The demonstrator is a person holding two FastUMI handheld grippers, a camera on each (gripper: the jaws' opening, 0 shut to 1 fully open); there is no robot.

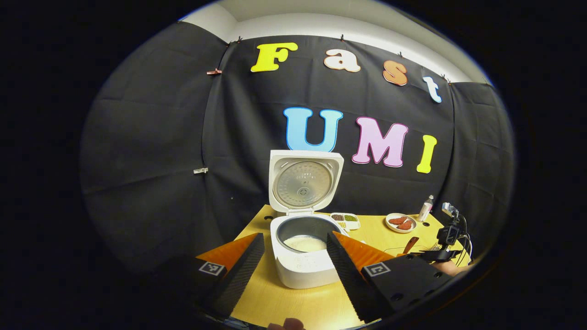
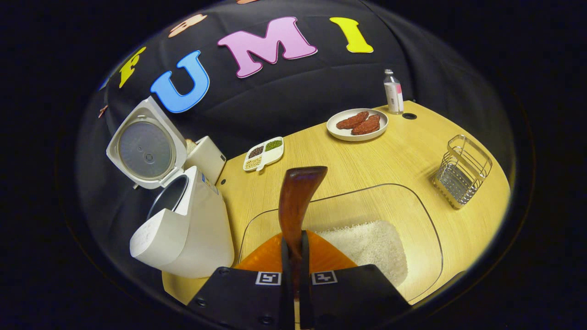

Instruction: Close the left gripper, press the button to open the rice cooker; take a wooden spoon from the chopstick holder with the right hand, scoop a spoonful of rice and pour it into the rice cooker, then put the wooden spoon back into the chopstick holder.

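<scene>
— Wooden spoon (image 2: 297, 201) is sitting pinched between both fingers of the right gripper (image 2: 296, 261), bowl hanging above the clear rice tray (image 2: 429, 229). Rice cooker (image 1: 302, 250) is standing open, some rice in the pot.

— And the left gripper (image 1: 293, 261)?

— It's hovering spread wide before the cooker, holding nothing.

— What's worrying you?

— The grip is looking narrow; I'm thinking the handle could be twisting while digging, spilling grains onto the table (image 2: 367, 156). The chopstick holder (image 2: 461, 172) is waiting beyond the tray.

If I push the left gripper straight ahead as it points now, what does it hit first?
Most likely the rice cooker: its white front sits between the open fingers of the left gripper, lid up. Depth is unclear, so how soon is hard to tell.
</scene>
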